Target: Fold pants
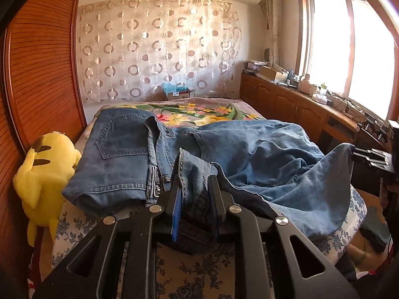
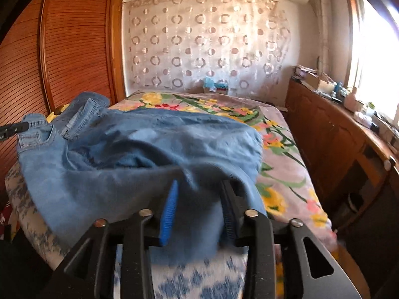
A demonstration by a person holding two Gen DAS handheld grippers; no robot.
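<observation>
Blue denim pants (image 1: 249,154) lie rumpled across the near end of the bed (image 1: 199,274), back pocket at the left. My left gripper (image 1: 194,172) is shut on a bunched waistband edge of the pants. The right gripper shows at the far right of the left wrist view (image 1: 369,157), holding a lifted corner of cloth. In the right wrist view the pants (image 2: 149,144) drape over the bed corner, and my right gripper (image 2: 199,186) is shut on a fold of the denim. The left gripper's tip shows at the left edge (image 2: 15,128), holding the waistband.
A yellow plush toy (image 1: 45,174) sits at the bed's left edge against a wooden wardrobe (image 1: 37,62). A floral blanket (image 2: 279,149) covers the far bed. Wooden cabinets (image 1: 299,104) with clutter run along the right under the window. Dark clothing (image 1: 374,226) lies on the floor.
</observation>
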